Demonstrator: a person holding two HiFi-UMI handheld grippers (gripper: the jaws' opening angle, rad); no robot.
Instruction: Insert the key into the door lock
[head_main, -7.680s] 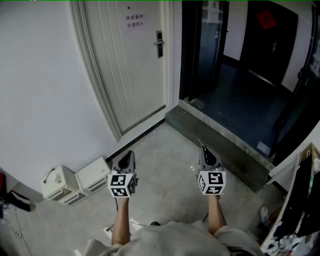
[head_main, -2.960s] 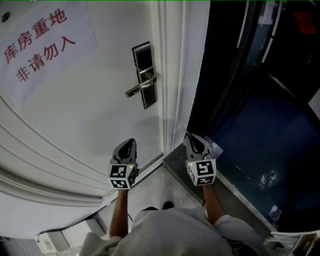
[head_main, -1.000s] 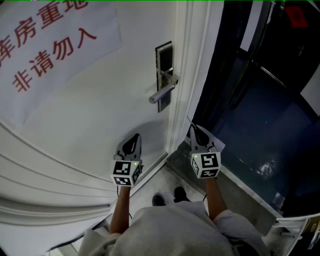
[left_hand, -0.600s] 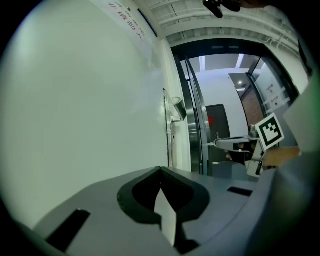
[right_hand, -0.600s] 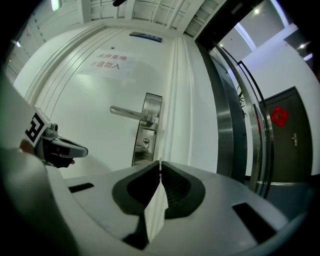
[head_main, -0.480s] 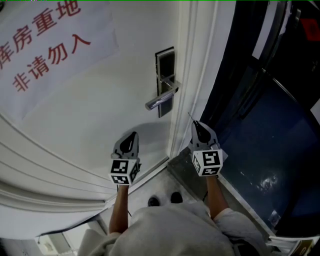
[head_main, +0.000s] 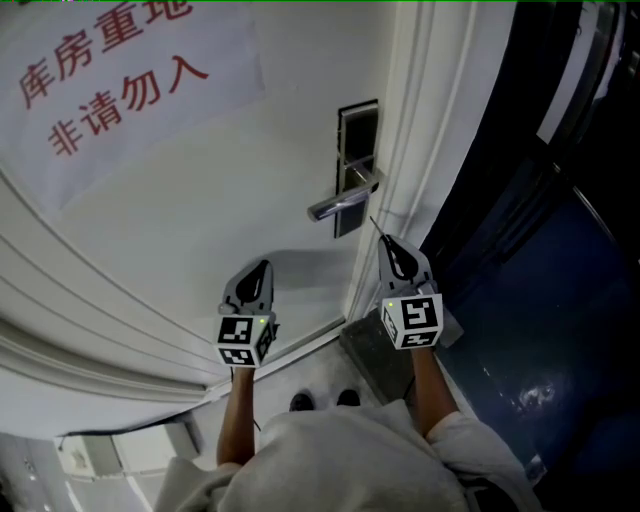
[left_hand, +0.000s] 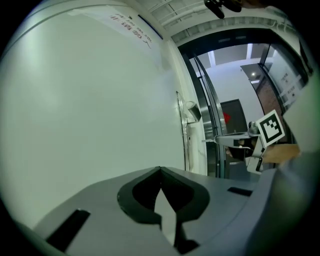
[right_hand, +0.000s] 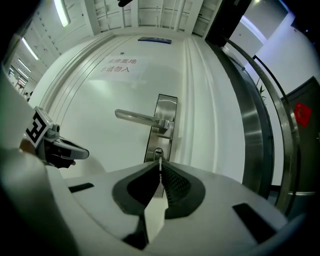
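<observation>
There were two grippers, one per hand: the left gripper (head_main: 260, 272) and the right gripper (head_main: 386, 244). Each carried one marker cube, making two: the left marker cube (head_main: 243, 340) and the right marker cube (head_main: 413, 320). One key (right_hand: 160, 163) showed. One door (head_main: 200, 210) bore one lock plate (head_main: 357, 128), one lever handle (head_main: 340, 206), one keyhole (right_hand: 158, 152) and, far left, one paper notice (head_main: 130, 90) with two lines of red characters. Near, two forearms (head_main: 236, 415) and two shoe tips (head_main: 300, 402) showed.

Thin silver key (right_hand: 160, 164) clamped in right jaws, tip lined up near steel door lock (right_hand: 166, 106) keyhole
</observation>
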